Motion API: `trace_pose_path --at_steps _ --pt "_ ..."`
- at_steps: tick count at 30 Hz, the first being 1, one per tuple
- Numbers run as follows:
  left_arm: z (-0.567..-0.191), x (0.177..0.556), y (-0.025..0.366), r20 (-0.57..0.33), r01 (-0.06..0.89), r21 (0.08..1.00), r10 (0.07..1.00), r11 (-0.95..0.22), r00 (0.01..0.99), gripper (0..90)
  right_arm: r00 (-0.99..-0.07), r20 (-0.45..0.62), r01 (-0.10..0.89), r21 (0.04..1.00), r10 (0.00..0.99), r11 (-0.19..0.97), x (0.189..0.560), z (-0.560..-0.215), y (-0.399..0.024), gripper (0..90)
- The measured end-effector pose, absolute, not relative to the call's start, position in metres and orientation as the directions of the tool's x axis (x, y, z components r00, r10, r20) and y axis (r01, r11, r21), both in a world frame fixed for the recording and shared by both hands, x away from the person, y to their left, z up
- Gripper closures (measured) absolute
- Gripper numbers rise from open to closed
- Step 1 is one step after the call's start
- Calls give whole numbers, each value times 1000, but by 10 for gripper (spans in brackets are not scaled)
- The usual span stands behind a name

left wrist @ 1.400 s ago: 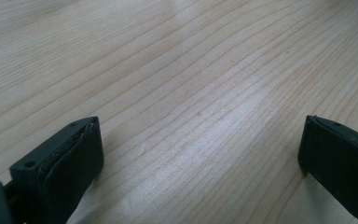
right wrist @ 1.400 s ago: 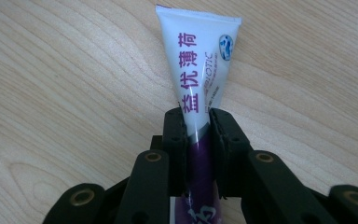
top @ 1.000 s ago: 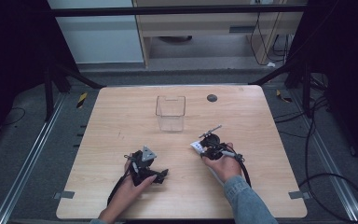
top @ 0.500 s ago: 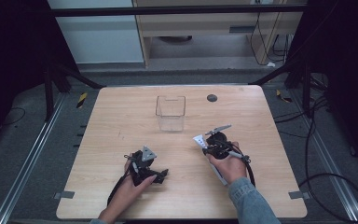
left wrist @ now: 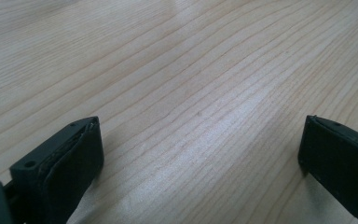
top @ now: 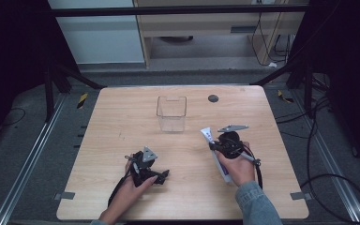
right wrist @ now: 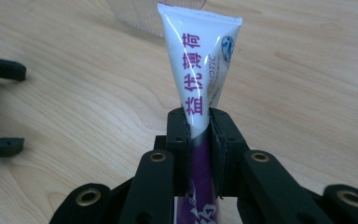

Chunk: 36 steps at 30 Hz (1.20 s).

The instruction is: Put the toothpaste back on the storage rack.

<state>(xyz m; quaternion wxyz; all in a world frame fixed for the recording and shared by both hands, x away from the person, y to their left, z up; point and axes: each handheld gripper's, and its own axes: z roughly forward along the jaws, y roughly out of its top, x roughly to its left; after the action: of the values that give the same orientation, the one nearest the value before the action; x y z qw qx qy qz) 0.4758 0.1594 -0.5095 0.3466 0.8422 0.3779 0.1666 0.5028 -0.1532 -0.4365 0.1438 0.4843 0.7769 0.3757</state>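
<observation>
Jaws pinching white tube (right wrist: 200,74), purple lettering

Looks like a lab or test setup, not a home. Bare light-wood table (top: 122,126) parked on grey carpet-like floor (top: 28,154), boxed in by a black metal frame (top: 178,10) with slanted legs. Metal rails (top: 26,164) running along both sides of the floor, plus yellow-black hazard tape (top: 82,100) stuck near the corners. Loose black cables (top: 328,183) snaking over the floor on the right, more dangling at the back. Beige cabinet or desk (top: 201,23) behind, white panel (top: 93,37) next to it. Pretty sparse overall, very much recording-rig vibes.
</observation>
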Motion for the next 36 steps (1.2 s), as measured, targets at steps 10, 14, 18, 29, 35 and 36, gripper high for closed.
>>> trace_pose_path --at_steps 10,14,18,29,35,36 --pt "-510 476 159 18 521 710 752 -474 659 0 -485 130 599 770 865 220 495 -425 -161 794" --pt "-510 476 159 18 521 710 752 -474 659 0 -488 127 587 780 863 217 493 -420 -161 794" --pt "-510 476 159 19 520 710 751 -474 660 0 -485 125 574 792 866 207 492 -414 -161 795" --pt "-510 476 159 19 520 711 751 -474 660 0 -477 117 532 827 871 180 488 -405 -164 797" --pt "-510 476 159 19 520 711 751 -474 660 0 -479 123 518 839 869 167 486 -404 -164 798" --pt "-510 476 159 19 520 711 751 -474 660 0 -479 125 516 841 869 163 486 -403 -164 797"
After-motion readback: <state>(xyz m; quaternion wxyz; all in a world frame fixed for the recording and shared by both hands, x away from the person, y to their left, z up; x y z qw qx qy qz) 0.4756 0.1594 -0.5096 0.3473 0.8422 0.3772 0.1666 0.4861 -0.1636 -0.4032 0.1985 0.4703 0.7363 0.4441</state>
